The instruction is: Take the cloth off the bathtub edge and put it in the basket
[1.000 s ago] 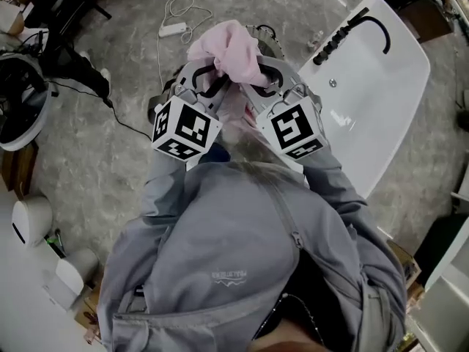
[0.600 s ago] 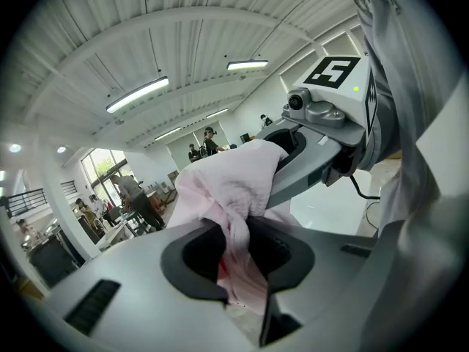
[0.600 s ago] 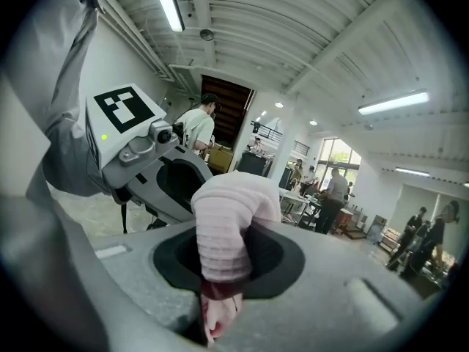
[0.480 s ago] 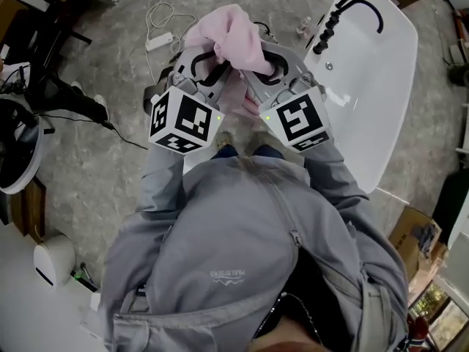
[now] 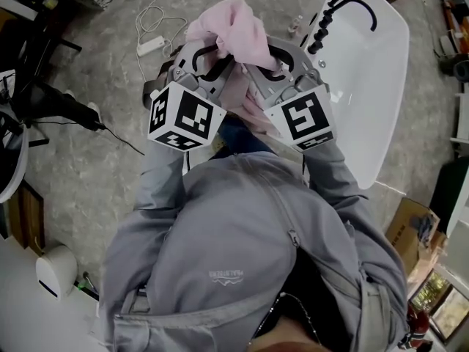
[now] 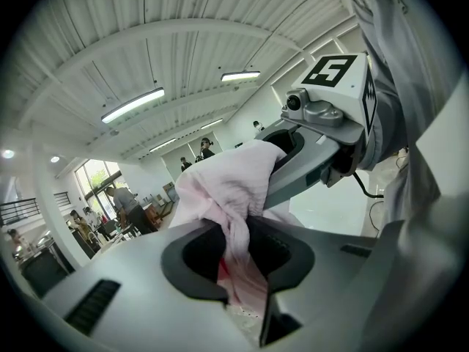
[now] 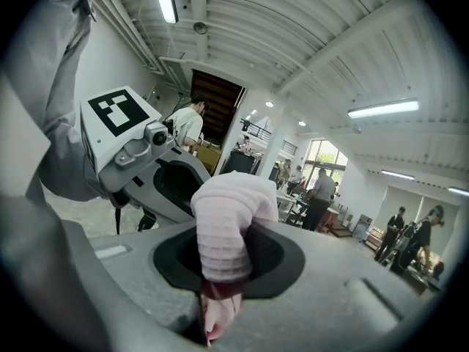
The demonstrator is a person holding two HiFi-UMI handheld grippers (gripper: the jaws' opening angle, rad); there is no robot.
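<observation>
A pale pink cloth [image 5: 233,37] is bunched up between both grippers, held in the air in front of the person's chest. My left gripper [image 5: 207,63] is shut on one part of the pink cloth [image 6: 233,196], which spills up out of its jaws. My right gripper [image 5: 258,66] is shut on another fold of the pink cloth [image 7: 223,229]. In each gripper view the other gripper shows close alongside. The white bathtub [image 5: 377,79] lies to the right, below the hands. No basket is in view.
A black faucet and handles [image 5: 339,15] sit at the tub's far end. A white power strip with cord [image 5: 152,44] lies on the grey floor to the left. Cardboard boxes [image 5: 412,229] stand at the right; a white round unit [image 5: 55,270] at lower left.
Both grippers with the cloth have lifted and shifted together, away from the tub; the view has swung so the tub sits further right and up.
</observation>
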